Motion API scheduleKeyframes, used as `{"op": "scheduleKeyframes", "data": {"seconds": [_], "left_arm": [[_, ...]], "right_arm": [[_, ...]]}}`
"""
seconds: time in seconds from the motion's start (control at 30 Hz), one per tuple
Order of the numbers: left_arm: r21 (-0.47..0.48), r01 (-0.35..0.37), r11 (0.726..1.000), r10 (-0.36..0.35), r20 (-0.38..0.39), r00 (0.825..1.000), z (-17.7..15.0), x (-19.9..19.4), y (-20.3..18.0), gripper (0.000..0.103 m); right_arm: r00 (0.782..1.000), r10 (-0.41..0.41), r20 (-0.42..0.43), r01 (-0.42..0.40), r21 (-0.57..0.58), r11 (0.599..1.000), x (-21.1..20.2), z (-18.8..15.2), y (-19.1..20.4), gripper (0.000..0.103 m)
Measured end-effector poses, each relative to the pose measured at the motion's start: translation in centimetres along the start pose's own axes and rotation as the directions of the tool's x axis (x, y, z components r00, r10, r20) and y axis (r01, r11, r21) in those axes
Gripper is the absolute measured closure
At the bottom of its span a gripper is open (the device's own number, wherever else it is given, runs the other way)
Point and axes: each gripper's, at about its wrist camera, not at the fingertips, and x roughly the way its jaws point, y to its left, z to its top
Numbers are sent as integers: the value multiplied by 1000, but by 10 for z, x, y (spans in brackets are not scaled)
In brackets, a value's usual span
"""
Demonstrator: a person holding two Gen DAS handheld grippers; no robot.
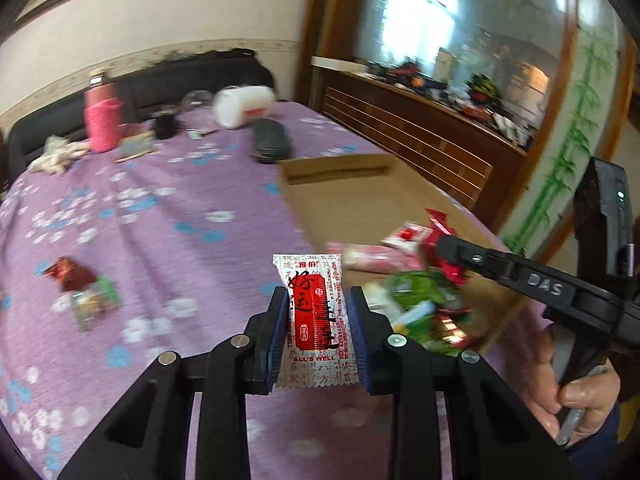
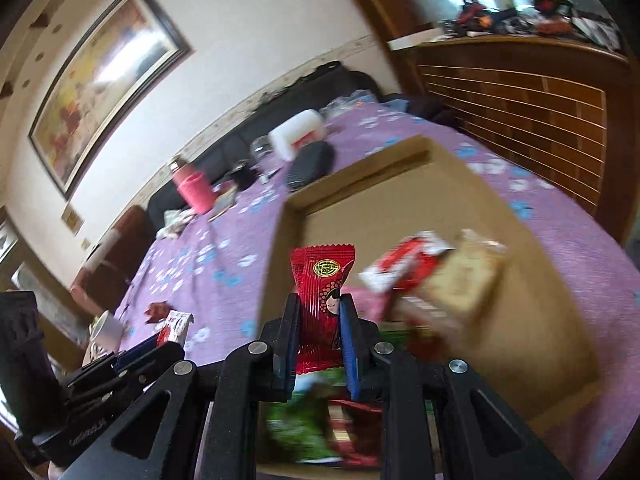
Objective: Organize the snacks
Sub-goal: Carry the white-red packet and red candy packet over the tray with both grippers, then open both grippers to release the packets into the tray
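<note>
We hold white-and-red crinkle-edged snack packet (image 1: 316,320) pinched flat between left gripper (image 1: 318,300) pads, over purple floral cloth (image 1: 168,208) just left of cardboard box (image 1: 360,196). Right gripper (image 2: 319,308) pads squeeze glossy red foil packet (image 2: 322,300) above box (image 2: 460,184). Box holds heap of wrapped snacks (image 1: 416,292). Two loose snacks (image 1: 84,288) lie on cloth well left of box.

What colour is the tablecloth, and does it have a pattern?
The tablecloth is purple with small white and blue flowers, clearest in the left wrist view.
</note>
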Motion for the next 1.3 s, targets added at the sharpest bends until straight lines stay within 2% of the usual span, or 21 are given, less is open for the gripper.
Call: {"op": "scheduleKeyframes", "data": {"seconds": [0.2, 0.33, 0.53, 0.8, 0.93, 1.0, 1.03, 1.13, 1.3], "left_arm": [[82, 48, 995, -44, -45, 998, 6, 35, -48, 74], [113, 50, 992, -42, -72, 997, 7, 53, -66, 74], [150, 33, 988, -23, -64, 998, 11, 68, -76, 73], [151, 60, 987, -54, -44, 998, 14, 78, -83, 73], [125, 76, 989, -70, -52, 996, 14, 77, -81, 69], [101, 94, 990, -89, -54, 995, 15, 75, -77, 55], [93, 99, 991, -95, -52, 994, 15, 74, -77, 52], [85, 100, 991, -97, -46, 994, 16, 69, -75, 51], [80, 105, 991, -102, -35, 994, 17, 56, -71, 51]], "right_arm": [[999, -51, 2, 51, 24, 998, -1, 0, -23, 83], [998, -58, 2, 58, 37, 998, 2, 1, -31, 83], [998, -58, -7, 58, 65, 996, 8, 2, -41, 83], [998, -57, -3, 57, 71, 996, 8, 3, -42, 82], [998, -64, 8, 63, 76, 995, 5, 2, -44, 82], [997, -70, 15, 69, 80, 994, 4, 2, -44, 81], [997, -68, 20, 66, 79, 995, 2, 2, -43, 79], [995, -82, 52, 79, 59, 995, -4, 2, -39, 69], [991, -95, 98, 89, 67, 994, -13, 3, -39, 68]]}}
